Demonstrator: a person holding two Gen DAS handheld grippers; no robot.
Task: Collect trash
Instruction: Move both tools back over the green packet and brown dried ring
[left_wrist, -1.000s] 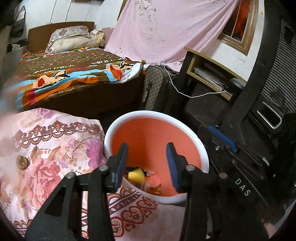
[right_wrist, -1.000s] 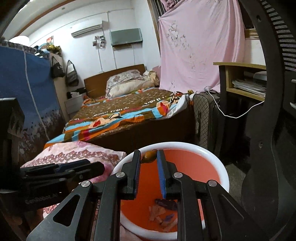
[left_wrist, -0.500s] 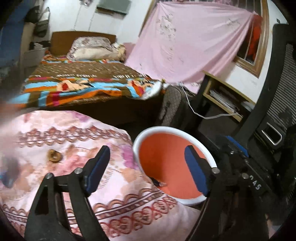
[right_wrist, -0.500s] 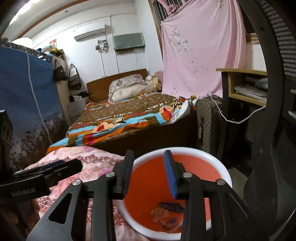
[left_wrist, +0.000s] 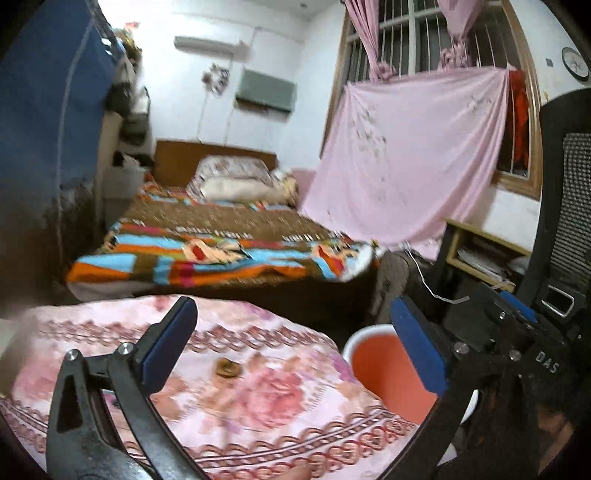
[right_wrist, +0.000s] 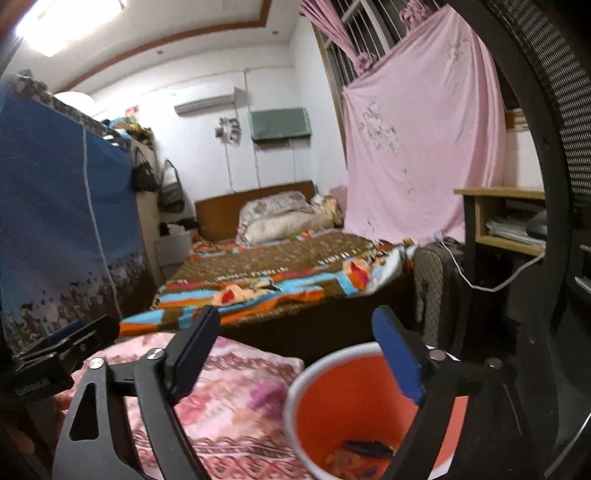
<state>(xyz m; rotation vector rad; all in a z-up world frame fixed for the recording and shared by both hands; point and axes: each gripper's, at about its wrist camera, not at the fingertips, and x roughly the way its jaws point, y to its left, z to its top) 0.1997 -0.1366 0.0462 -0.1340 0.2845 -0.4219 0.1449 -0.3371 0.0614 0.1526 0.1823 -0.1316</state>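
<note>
Several scraps already lie in the bottom of the orange bucket (right_wrist: 354, 417), which stands beside the flowered pink cloth (left_wrist: 229, 398). One small brown scrap (left_wrist: 227, 368) is left on that cloth, so the job looks mostly done but not finished. The left tongs (left_wrist: 291, 347) have just been opening and stand wide and empty above the cloth, near the scrap. The right tongs (right_wrist: 295, 354), also just opened wide, hold nothing over the bucket's rim. Readable writing: "DAS" on the right tongs' body.

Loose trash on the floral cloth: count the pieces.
1: a small brown piece lies on the floral cloth, left of the orange bin. More may be hidden.
</note>
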